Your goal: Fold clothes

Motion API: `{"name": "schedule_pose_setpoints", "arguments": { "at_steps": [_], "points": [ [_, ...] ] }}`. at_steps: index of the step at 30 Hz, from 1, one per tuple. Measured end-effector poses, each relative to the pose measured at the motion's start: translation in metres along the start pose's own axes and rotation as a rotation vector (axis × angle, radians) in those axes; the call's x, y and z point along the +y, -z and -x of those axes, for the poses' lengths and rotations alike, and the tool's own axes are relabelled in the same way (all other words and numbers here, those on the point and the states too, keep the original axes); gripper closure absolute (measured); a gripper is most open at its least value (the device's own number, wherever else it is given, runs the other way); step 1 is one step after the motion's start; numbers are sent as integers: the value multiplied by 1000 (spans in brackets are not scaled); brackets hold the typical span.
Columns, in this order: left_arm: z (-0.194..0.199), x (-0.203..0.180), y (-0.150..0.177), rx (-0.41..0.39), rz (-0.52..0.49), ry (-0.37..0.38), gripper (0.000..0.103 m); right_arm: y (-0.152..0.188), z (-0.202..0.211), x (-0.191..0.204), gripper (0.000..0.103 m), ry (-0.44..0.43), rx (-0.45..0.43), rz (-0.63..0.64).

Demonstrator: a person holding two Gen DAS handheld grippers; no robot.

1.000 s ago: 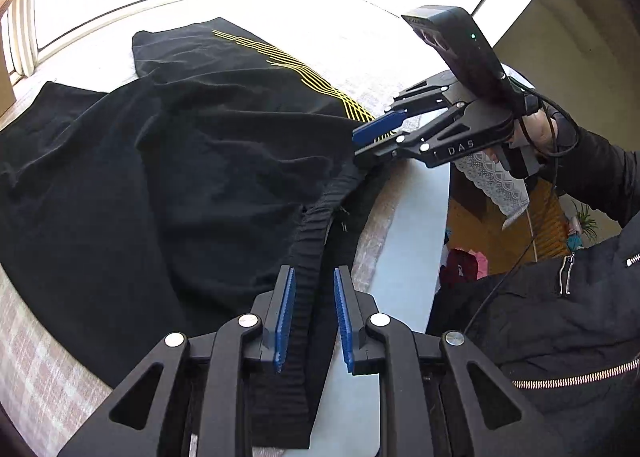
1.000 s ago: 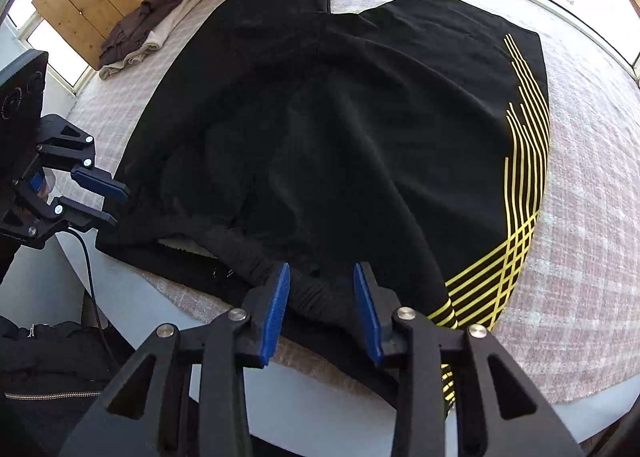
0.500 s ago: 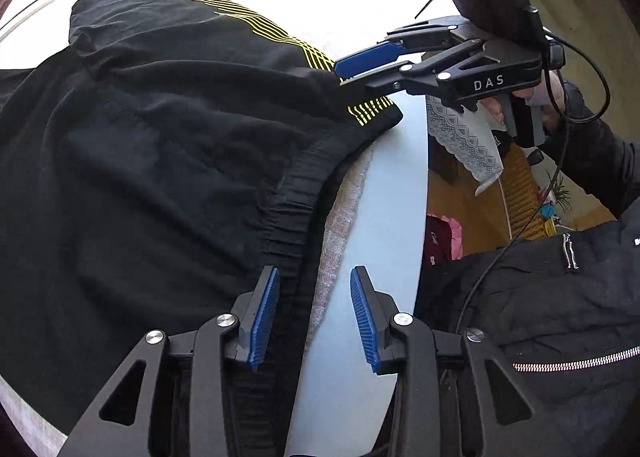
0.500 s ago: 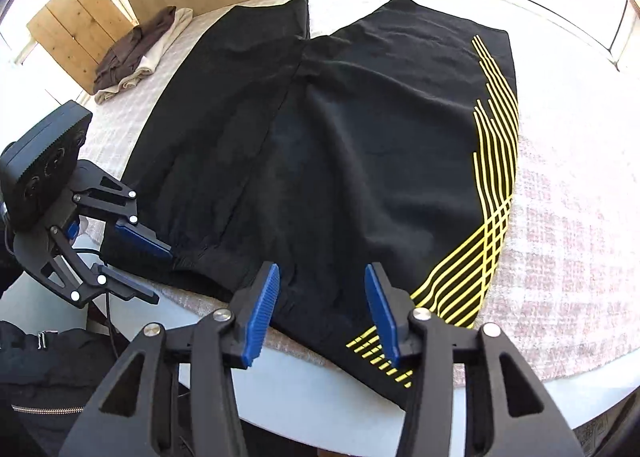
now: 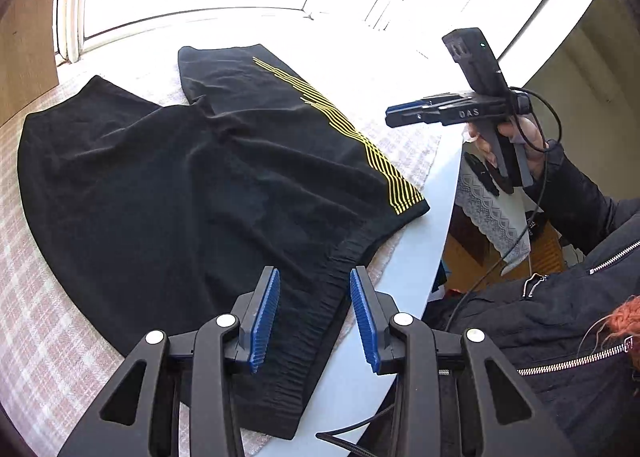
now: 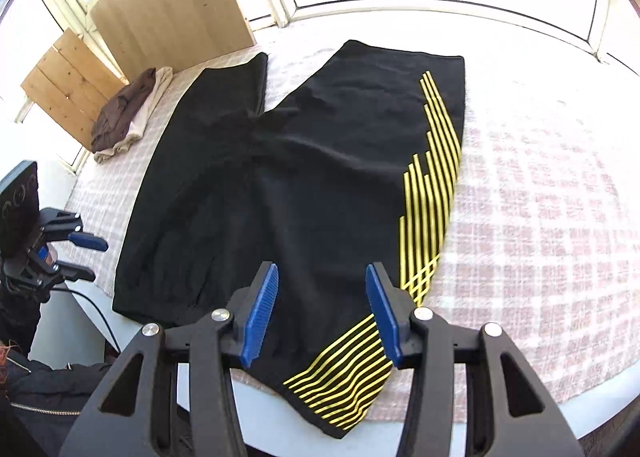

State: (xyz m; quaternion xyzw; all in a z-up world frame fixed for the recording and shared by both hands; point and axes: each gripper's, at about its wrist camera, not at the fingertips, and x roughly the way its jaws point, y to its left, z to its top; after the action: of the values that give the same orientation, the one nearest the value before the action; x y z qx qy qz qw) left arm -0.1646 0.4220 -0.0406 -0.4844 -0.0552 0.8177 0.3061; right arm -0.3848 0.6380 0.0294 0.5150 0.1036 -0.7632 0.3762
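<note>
- The black shorts with yellow stripes lie flat on the counter, waistband at its near edge.
- Your left hand-held gripper hangs above the waistband, jaws apart and empty.
- Your right hand-held gripper likewise: parted, gripping nothing.
- Folded clothes sit at the far corner.

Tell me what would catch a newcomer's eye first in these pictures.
First, the black shorts spread flat on the pink checked cloth, with bright yellow stripes down the right leg. Then the left gripper and right gripper, open above the waistband, and folded clothes far left.
</note>
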Motion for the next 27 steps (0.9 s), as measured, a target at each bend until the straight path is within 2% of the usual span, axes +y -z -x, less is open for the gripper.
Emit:
{"name": "schedule_pose_setpoints", "arguments": {
  "at_steps": [4,7,9,12,16,19,27],
  "points": [
    [-33,-45,-26,6,-53,-15,67,-50,2,-59,57,80,-37,18],
    [-70,-84,-44,26,-82,14,67,-75,-8,-86,57,137,-12,93],
    [-99,-112,-54,50,-121,29,67,-86,-18,-100,57,146,9,151],
    [-143,-146,-62,102,-198,-1,67,-92,-34,-107,57,113,35,220],
    [-182,-165,-64,159,-240,-41,67,-91,-42,-112,57,-12,41,219],
    [-199,-170,-60,206,-308,-112,61,-82,-50,-109,57,-60,47,221],
    [-226,-182,-59,283,-370,-188,61,-72,-50,-115,57,-125,29,200]
  ]
}}
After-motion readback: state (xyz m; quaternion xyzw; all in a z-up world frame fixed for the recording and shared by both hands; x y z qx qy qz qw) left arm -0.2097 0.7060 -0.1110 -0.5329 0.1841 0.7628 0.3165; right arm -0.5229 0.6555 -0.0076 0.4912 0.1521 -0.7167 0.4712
